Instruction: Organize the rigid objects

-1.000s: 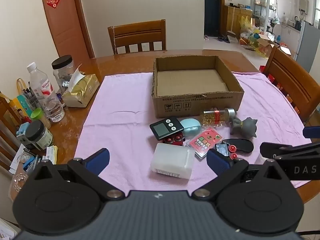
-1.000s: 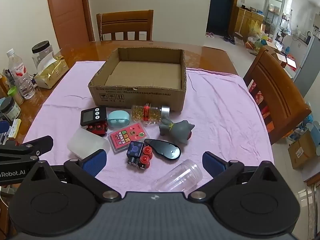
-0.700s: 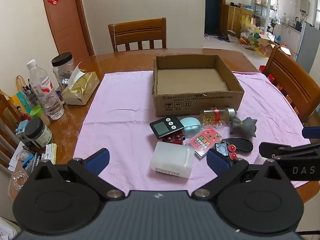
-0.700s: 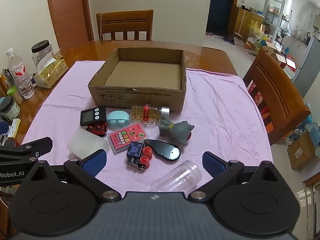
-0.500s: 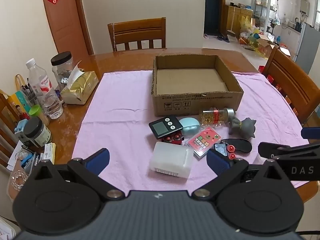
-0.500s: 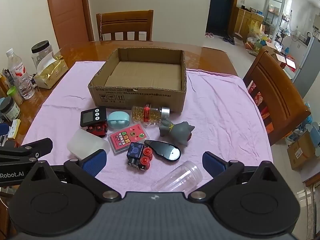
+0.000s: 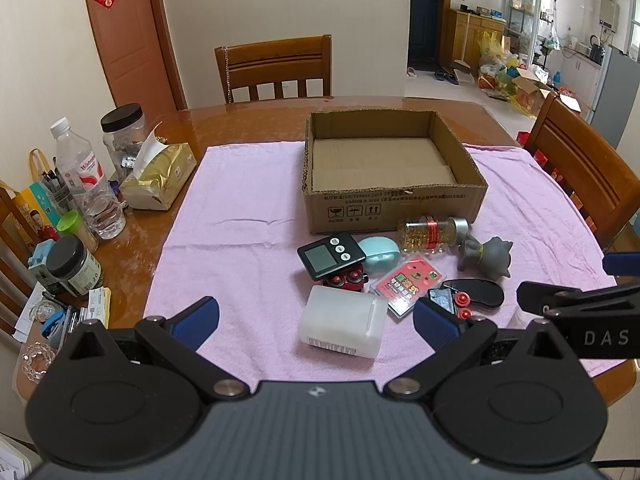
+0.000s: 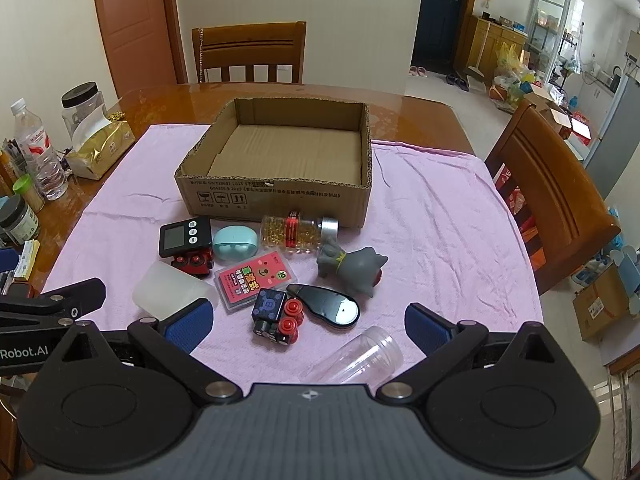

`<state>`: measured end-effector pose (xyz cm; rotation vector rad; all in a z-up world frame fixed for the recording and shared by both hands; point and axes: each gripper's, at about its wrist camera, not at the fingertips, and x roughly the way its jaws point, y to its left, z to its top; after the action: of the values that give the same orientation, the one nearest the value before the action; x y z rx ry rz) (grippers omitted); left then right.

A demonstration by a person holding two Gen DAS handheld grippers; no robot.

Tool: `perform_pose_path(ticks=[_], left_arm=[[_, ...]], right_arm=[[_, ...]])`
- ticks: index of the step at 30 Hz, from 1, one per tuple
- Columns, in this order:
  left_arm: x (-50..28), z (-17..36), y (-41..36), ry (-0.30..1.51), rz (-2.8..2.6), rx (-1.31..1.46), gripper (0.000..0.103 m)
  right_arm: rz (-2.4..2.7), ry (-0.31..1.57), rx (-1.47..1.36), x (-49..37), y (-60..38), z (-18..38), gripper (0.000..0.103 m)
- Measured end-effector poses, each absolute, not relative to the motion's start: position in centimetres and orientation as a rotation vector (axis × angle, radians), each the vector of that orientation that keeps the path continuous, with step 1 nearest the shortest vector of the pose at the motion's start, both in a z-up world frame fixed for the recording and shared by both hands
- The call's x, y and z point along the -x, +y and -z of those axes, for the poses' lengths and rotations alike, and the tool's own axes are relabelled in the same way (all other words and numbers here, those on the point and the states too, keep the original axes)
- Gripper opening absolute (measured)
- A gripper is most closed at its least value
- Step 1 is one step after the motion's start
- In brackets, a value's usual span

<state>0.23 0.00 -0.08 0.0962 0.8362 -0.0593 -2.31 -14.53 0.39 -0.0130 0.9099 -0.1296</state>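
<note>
An empty cardboard box [image 7: 394,204] [image 8: 276,200] stands on a pink cloth. In front of it lie a black timer [image 7: 330,255], a teal case [image 7: 379,255], a pill bottle [image 7: 432,232], a grey toy [image 7: 486,258], a pink card pack [image 8: 252,278], a white plastic box [image 7: 343,322], a red toy [image 7: 346,280], a black-and-red toy [image 8: 276,312], a black oval [image 8: 326,304] and a clear jar [image 8: 356,358]. My left gripper [image 7: 316,324] is open above the white box. My right gripper [image 8: 306,324] is open above the near toys.
At the table's left edge stand a water bottle [image 7: 86,184], a tissue pack [image 7: 160,176], jars [image 7: 74,266] and stationery. Wooden chairs stand behind the table [image 7: 276,68] and at its right [image 8: 548,200].
The left wrist view has shifted very slightly; the objects sit a touch lower and left in it. Nothing on the table moved. Both grippers stay open.
</note>
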Motion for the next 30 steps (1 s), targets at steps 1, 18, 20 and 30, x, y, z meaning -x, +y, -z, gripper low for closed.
perform_pose_path(ticks=[1, 18, 20, 30], left_arm=[[-0.23, 0.07, 0.01, 0.836, 0.059, -0.096, 0.102], [-0.6, -0.24, 0.22, 0.84, 0.06, -0.089, 0.102], [-0.6, -0.23, 0.2, 0.84, 0.06, -0.089, 0.102], [-0.68, -0.4, 0.2, 0.84, 0.057, -0.094, 0.102]], right_arm=[[0.129, 0.909, 0.014, 2.31, -14.5, -0.43, 0.103], [0.12, 0.9, 0.013, 2.22, -14.51, -0.8, 0.103], [0.121, 0.899, 0.015, 2.2, -14.48, -0.8, 0.103], [0.115, 0.895, 0.014, 2.02, -14.51, -0.82, 0.103]])
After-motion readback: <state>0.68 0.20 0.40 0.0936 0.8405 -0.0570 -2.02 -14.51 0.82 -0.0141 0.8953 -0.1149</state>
